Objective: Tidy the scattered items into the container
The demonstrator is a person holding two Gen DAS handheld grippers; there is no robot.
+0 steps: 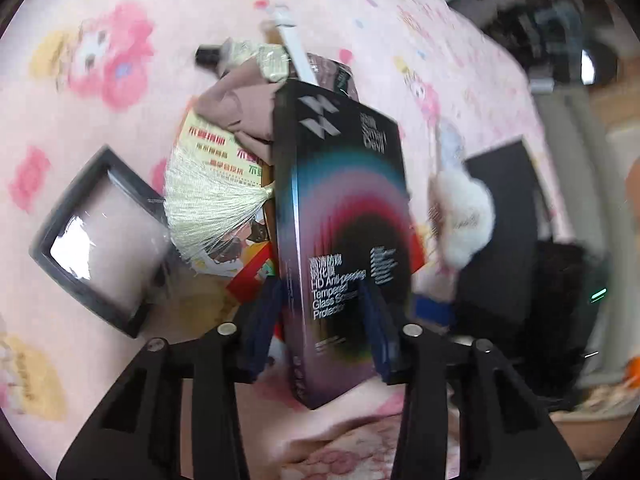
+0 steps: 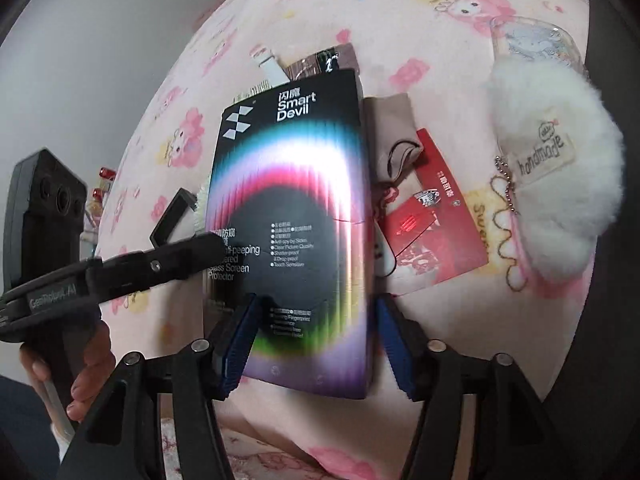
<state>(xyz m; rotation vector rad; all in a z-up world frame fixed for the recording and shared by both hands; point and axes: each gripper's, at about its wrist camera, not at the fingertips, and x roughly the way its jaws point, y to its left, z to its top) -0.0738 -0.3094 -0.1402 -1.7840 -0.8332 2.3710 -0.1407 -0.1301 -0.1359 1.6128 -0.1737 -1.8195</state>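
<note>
My left tongs (image 1: 320, 316) are clenched on the Smart Devil screen protector box (image 1: 340, 216), lifted on edge ahead of them. My right tongs (image 2: 316, 340) stand released, blue pads (image 2: 240, 344) flanking the box's lower end.

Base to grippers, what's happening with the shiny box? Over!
Left gripper clamped on screen protector box, held edgewise. Right gripper straddles it, grip unclear. Black tray apart, tassel beside it.
</note>
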